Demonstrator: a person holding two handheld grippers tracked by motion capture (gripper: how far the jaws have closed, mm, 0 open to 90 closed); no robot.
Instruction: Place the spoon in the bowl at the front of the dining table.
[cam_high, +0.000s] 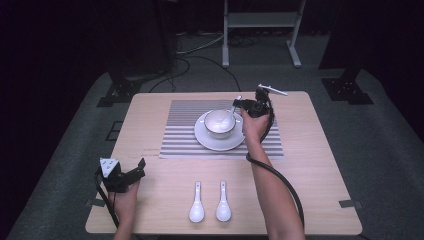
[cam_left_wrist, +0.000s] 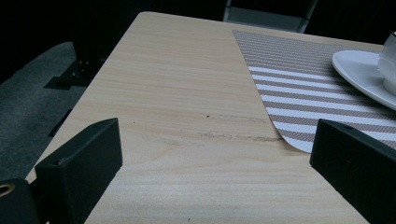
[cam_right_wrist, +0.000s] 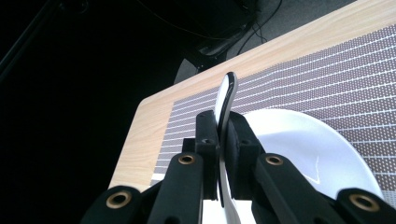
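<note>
The right gripper (cam_high: 240, 104), clenched on a spoon (cam_right_wrist: 226, 100) whose scoop sits in the bowl (cam_high: 220, 123) on the plate (cam_high: 205, 139), should probably lower it gently before letting go, while the left gripper (cam_high: 131, 172) rests released near the table (cam_high: 310, 165) corner.

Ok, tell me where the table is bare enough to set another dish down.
Bare wood runs left of the striped placemat, down to the left hand-held gripper, and right of the placemat to the table edge. Crowded: the placemat centre, with the plate, bowl and right hand-held gripper, and the front middle, with two white spoons.
</note>
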